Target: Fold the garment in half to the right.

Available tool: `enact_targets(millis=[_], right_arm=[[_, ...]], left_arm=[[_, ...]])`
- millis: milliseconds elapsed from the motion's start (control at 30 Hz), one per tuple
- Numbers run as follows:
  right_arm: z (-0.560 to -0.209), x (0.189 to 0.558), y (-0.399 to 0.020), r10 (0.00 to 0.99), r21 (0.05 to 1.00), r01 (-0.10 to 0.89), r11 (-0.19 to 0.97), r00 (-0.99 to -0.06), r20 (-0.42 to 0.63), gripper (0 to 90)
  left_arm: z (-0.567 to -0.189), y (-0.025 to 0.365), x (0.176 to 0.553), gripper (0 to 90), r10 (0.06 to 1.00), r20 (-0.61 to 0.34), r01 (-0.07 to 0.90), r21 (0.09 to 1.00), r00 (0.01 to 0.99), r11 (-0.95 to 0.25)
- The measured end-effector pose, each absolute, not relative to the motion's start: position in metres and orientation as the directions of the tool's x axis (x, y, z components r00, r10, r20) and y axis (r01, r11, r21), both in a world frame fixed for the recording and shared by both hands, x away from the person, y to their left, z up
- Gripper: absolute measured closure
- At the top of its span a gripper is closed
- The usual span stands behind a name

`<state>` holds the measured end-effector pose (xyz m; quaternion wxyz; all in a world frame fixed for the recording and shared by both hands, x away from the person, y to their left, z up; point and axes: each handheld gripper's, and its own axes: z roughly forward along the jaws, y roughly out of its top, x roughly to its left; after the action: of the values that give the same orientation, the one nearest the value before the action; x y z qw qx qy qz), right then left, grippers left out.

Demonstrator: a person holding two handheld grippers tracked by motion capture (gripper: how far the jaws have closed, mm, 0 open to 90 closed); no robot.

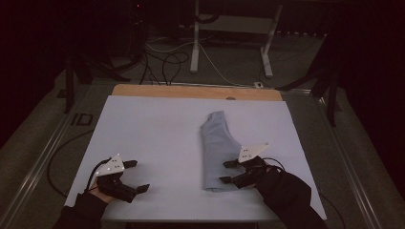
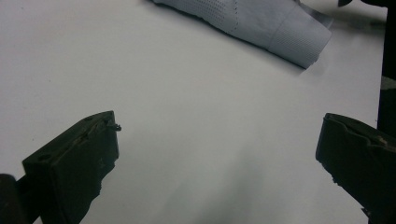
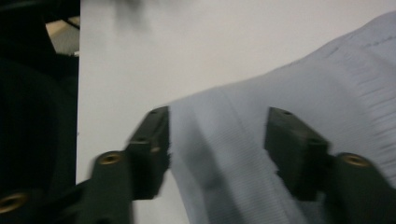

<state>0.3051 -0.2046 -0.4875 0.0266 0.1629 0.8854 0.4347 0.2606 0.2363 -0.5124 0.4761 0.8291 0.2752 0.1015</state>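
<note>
Hovering right gripper (image 1: 228, 171), folded cloth (image 1: 217, 148) beneath

Left gripper (image 1: 136, 175): held low at the near left, jaws spread wide, nothing between them. Right gripper (image 1: 228, 171): held at the near right, pointing left, jaws parted and gripping nothing. Both forearms, in dark sleeves, enter from the bottom edge.
</note>
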Motion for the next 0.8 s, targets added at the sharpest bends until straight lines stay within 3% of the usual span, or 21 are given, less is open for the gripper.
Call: enact_targets(millis=[33, 100, 233, 800], right_arm=[[-0.486, 0.307, -0.204, 0.321, 0.778, 0.289, 0.558, -0.940, 0.119, 24.0], [-0.485, 0.309, -0.206, 0.331, 0.784, 0.301, 0.543, -0.935, 0.130, 15.4], [-0.484, 0.313, -0.207, 0.322, 0.788, 0.304, 0.536, -0.936, 0.142, 9.0], [-0.472, 0.322, -0.205, 0.405, 0.805, 0.268, 0.529, -0.913, 0.038, 9.0]], left_arm=[[-0.512, 0.236, 0.260, 0.7, 0.550, -0.090, 0.355, 0.847, 0.830, -0.397], [-0.511, 0.236, 0.260, 0.7, 0.550, -0.090, 0.354, 0.848, 0.830, -0.395], [-0.512, 0.236, 0.260, 0.7, 0.549, -0.088, 0.353, 0.847, 0.831, -0.398], [-0.509, 0.237, 0.257, 0.7, 0.546, -0.083, 0.342, 0.854, 0.834, -0.393]])
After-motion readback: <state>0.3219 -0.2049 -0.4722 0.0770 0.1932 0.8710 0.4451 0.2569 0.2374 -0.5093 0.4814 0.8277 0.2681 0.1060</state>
